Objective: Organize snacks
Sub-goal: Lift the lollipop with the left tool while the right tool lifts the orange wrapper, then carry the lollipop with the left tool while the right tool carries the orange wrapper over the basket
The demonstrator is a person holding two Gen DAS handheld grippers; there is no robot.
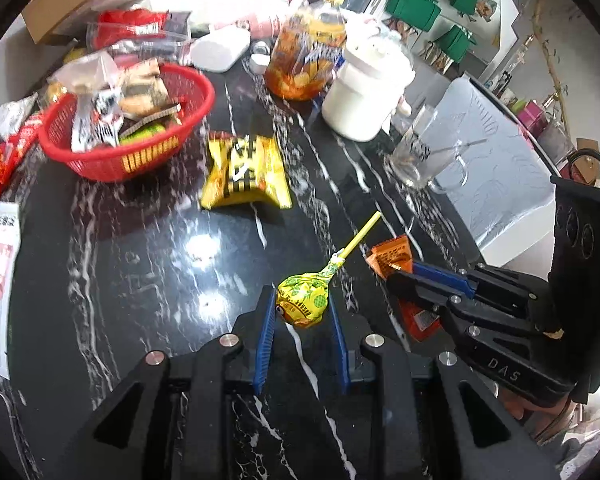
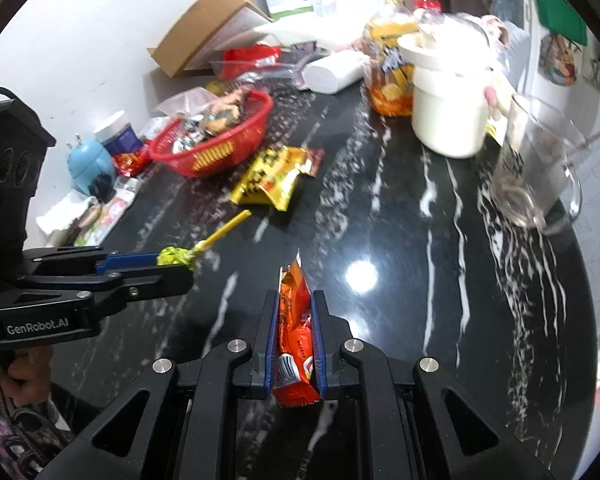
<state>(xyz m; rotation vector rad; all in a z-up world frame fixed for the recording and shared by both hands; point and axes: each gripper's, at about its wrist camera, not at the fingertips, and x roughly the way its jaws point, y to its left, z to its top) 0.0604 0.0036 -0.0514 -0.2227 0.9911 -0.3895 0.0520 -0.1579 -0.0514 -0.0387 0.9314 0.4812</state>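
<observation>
My left tool (image 1: 303, 312) is clamped on the wrapped head of a yellow lollipop (image 1: 302, 305), its stick pointing away from me, and my right tool (image 2: 295, 334) is closed on an orange packet (image 2: 296, 340) that stands on edge between the blue pads. Both snacks look lifted clear of the black marbled worktop (image 1: 148, 264), though I cannot be sure of the gap under them. So I judge the pick-up done and the carry now in hand. The red basket (image 1: 148, 160) sits toward the far left of the worktop, already heaped with wrapped snacks, and a yellow bag (image 1: 246, 174) lies flat just beside it, between the basket and my tools. Next I should bring both tools over the basket rim and let go above the pile, one after the other so they do not knock together. The lollipop stick juts out ahead, so I need to keep it off the rim. The glass mug (image 1: 428, 160) and white jar (image 1: 366, 92) stand along the far right, well apart from that path.
</observation>
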